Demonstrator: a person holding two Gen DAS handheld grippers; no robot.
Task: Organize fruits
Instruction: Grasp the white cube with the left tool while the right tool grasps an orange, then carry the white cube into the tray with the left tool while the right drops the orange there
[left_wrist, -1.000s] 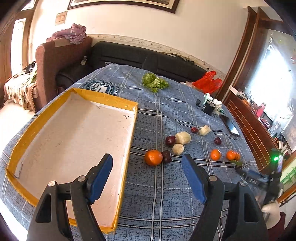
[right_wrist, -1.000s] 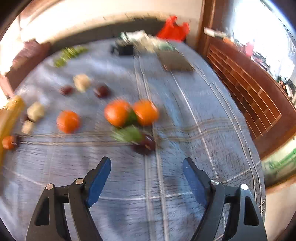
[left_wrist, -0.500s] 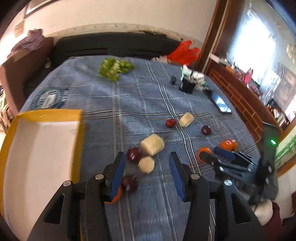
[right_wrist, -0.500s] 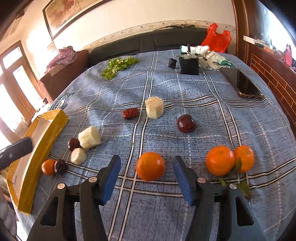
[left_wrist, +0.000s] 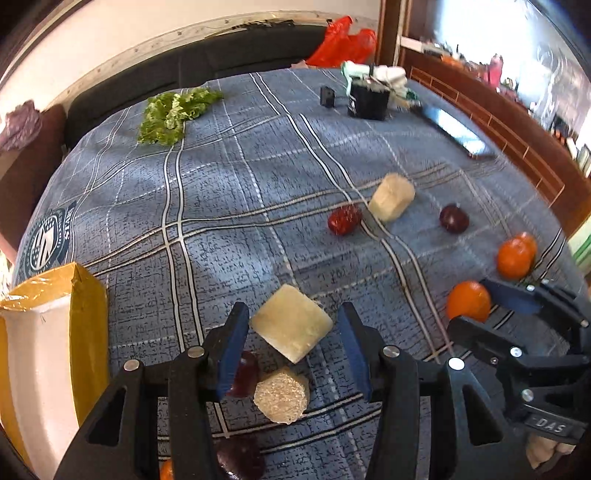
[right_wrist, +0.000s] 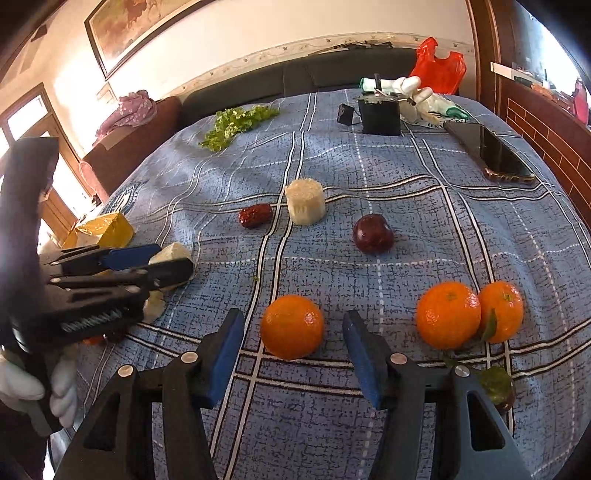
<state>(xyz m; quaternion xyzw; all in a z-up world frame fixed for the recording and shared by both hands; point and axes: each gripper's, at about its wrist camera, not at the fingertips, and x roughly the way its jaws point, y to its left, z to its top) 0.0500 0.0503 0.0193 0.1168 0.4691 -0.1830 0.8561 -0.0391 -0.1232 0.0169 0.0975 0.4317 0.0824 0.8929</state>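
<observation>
My left gripper (left_wrist: 291, 347) is open, its blue pads on either side of a pale yellow cut fruit chunk (left_wrist: 291, 328) on the plaid cloth. A round pale slice (left_wrist: 282, 397) and a dark red fruit (left_wrist: 243, 373) lie just below it. My right gripper (right_wrist: 293, 354) is open around an orange (right_wrist: 292, 326), apart from it. Two more oranges (right_wrist: 448, 314) sit to its right. A dark red fruit (right_wrist: 372, 233), a red date (right_wrist: 255, 215) and a pale chunk (right_wrist: 305, 201) lie farther back. The yellow-rimmed tray (left_wrist: 55, 354) is at the left.
Green lettuce (right_wrist: 236, 123), a black box (right_wrist: 380, 114) with white items, a phone (right_wrist: 489, 151) and a red bag (right_wrist: 437, 66) lie at the far side. A dark sofa runs behind the table. The right gripper shows in the left wrist view (left_wrist: 517, 332).
Both grippers have moved down and forward. The left now straddles the pale chunk; the right now straddles the single orange. The tray has slid to the left edge of the left view.
</observation>
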